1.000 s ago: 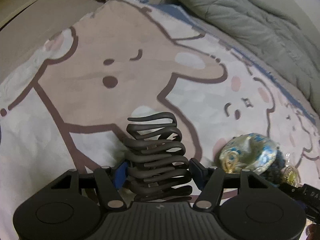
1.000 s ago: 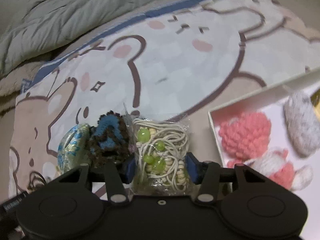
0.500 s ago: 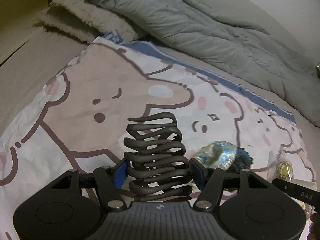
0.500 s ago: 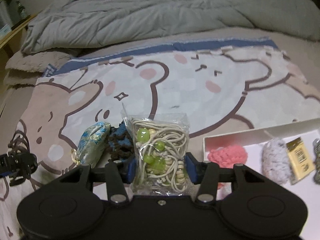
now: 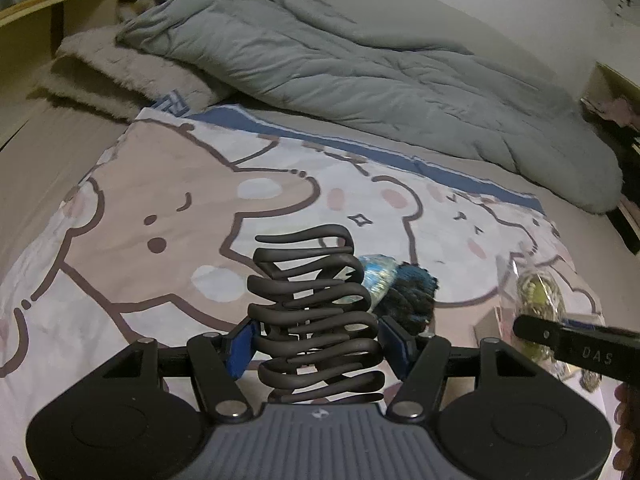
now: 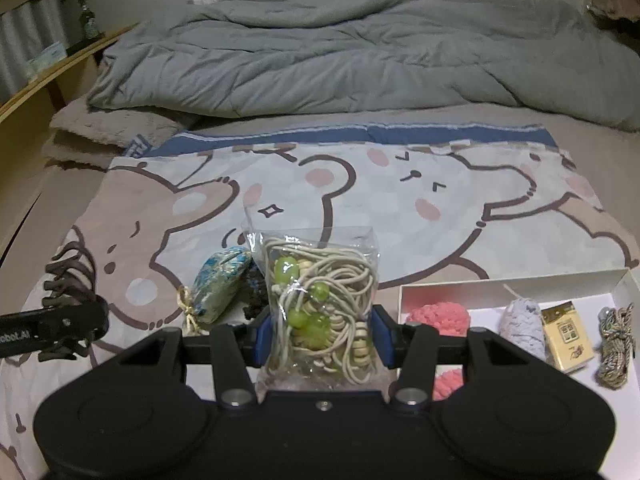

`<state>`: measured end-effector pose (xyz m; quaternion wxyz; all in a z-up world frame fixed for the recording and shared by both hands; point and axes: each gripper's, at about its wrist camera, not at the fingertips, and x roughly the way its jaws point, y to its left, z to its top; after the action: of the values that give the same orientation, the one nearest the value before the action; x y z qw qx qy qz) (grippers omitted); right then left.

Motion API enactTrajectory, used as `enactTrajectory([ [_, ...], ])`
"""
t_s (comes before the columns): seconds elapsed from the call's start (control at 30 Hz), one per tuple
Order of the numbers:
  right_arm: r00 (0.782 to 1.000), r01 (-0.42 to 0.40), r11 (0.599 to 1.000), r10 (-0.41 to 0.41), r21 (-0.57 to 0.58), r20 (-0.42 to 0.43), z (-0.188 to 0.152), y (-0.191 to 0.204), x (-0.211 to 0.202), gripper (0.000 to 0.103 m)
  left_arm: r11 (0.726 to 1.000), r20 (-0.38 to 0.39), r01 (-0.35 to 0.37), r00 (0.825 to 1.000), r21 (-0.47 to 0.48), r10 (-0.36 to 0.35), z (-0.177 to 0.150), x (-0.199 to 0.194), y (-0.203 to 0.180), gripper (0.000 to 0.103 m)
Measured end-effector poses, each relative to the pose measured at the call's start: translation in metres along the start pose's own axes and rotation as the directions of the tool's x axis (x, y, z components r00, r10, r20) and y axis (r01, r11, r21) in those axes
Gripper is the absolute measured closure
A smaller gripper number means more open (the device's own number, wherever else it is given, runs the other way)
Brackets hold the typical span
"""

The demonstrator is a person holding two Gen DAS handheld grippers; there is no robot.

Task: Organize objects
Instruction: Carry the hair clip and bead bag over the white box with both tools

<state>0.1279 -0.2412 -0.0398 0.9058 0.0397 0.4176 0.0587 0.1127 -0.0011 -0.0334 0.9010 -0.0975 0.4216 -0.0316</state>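
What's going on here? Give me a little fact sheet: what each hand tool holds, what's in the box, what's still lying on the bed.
left gripper: jaws shut on a dark wavy hair claw clip
right gripper: jaws shut on a clear bag of cord and green beads
white box: holds pink crochet pieces, a pale knitted roll, a gold packet, a twisted cord bundle
still on cartoon blanket: blue patterned pouch, with a dark blue crochet piece beside it
background: grey duvet
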Motion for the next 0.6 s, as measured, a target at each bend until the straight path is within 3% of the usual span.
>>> enactTrajectory([
  [0.6, 0.998, 0.001, 1.000, 0.001, -0.024, 0.059, -0.014, -0.024, -0.045, 0.053, 0.994, 0.019, 0.052, 0.998, 0.095, -0.054, -0.014, -0.013, -0.047, 0.038],
])
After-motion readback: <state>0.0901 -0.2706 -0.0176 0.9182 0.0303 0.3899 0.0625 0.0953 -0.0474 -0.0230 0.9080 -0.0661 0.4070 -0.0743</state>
